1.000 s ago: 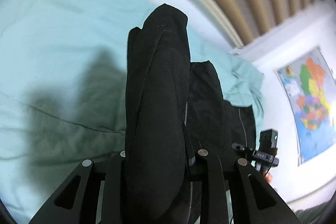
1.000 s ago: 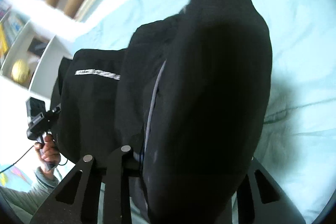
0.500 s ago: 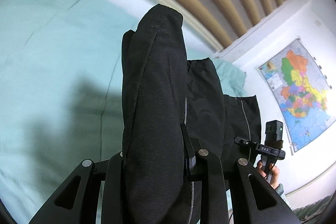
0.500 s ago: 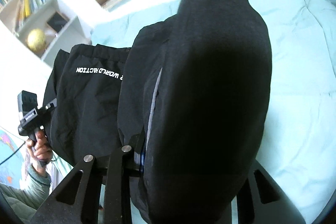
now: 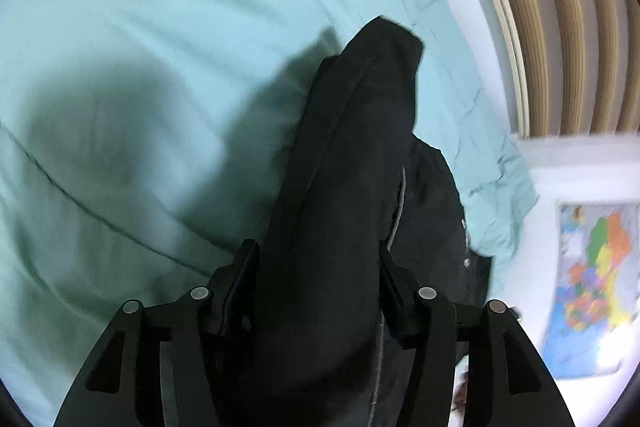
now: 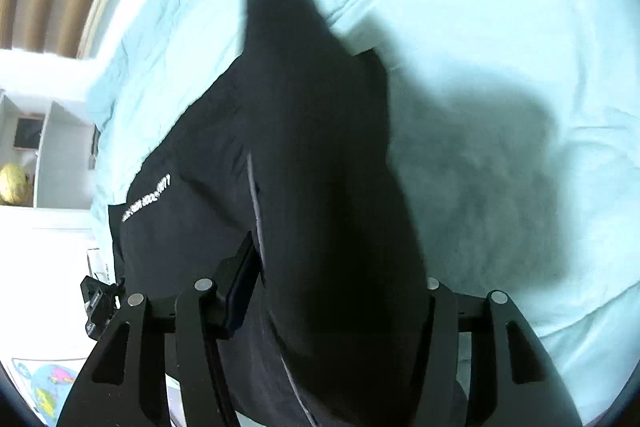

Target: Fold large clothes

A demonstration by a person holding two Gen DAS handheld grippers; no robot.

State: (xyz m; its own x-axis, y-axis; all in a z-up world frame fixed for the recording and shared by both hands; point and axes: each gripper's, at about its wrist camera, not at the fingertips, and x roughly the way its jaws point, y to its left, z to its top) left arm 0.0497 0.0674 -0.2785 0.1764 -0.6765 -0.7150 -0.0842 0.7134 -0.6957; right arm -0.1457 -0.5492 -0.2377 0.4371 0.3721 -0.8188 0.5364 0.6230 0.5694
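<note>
You have the black jacket (image 5: 344, 187) pinched in both the left gripper (image 5: 316, 291) and the right gripper (image 6: 340, 291), each pair of jaws pressed on a thick bunched fold. It hangs above the pale teal bed sheet (image 5: 140, 7), long axis running away from you; it looks like matte woven nylon, with white lettering (image 6: 146, 203).

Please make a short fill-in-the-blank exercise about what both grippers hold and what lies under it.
1. Both the left gripper and the right gripper are shut on the ____ fabric garment.
2. Below lies a light ____ bed sheet.
3. The lettering on the garment is ____.

Missing words: black; green; white
</note>
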